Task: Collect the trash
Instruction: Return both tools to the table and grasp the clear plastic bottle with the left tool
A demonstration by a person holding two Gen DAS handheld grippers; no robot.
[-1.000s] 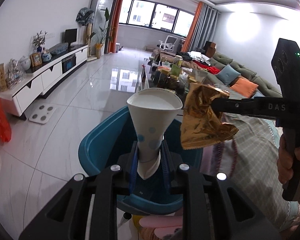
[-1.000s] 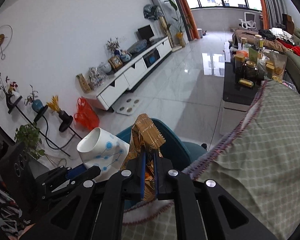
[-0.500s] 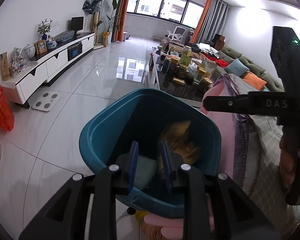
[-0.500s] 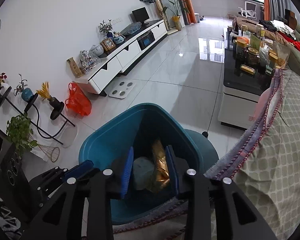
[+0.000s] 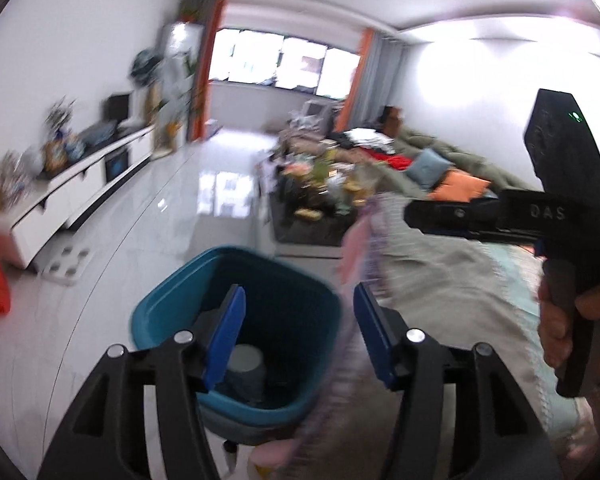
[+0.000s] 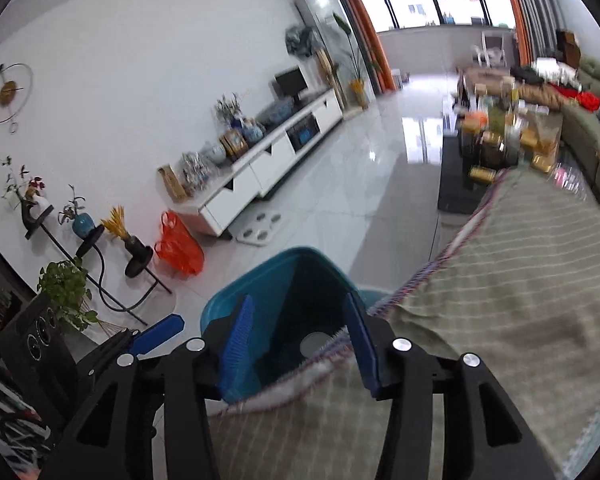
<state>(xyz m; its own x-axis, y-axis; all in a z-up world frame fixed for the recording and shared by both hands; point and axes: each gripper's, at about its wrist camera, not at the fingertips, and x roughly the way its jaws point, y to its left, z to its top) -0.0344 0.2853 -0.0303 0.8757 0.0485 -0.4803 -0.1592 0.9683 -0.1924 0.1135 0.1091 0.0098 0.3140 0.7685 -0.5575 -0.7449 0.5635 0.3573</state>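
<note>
Left tongs (image 5: 298, 330) spread wide, empty, above teal bin (image 5: 168, 312); right tongs (image 6: 296, 340) likewise released over bin; paper cup (image 5: 244, 364) lies inside bin; next, back away clear of rim, avoid snagging tablecloth (image 6: 520, 272) beside bin.

The right tool (image 6: 296, 340) hung with its blue fingers (image 6: 236, 344) spread wide and empty above the teal bin (image 6: 260, 284). A pale cup (image 6: 315, 345) lay inside, beside the checked cloth (image 6: 500, 300).
</note>
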